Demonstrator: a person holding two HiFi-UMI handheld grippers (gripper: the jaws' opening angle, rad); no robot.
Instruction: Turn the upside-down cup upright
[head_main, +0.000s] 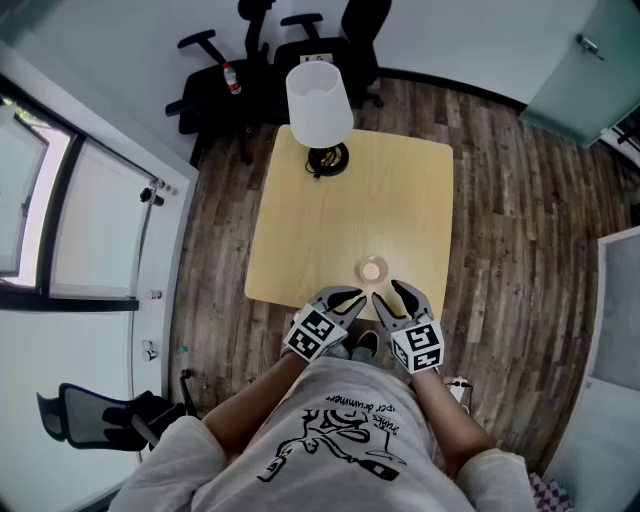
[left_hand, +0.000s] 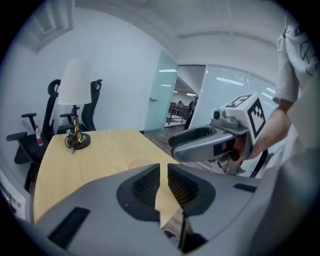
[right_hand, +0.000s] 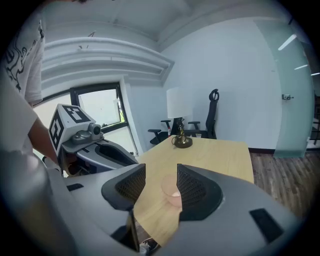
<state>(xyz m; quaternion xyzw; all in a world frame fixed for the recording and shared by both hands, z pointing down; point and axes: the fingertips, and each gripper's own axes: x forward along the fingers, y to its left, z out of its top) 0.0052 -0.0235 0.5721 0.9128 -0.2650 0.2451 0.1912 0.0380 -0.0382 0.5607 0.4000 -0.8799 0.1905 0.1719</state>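
cup (head_main: 372, 268) lower-centre head view, looks rim-up | likely light, thin, slick plastic; pinch sidewall gently | left gripper (head_main: 347, 297) near-closed, empty | right gripper (head_main: 387, 291) parted, empty

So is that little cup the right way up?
Upright, it seems: the cup is wider at its top than at its base on the table.
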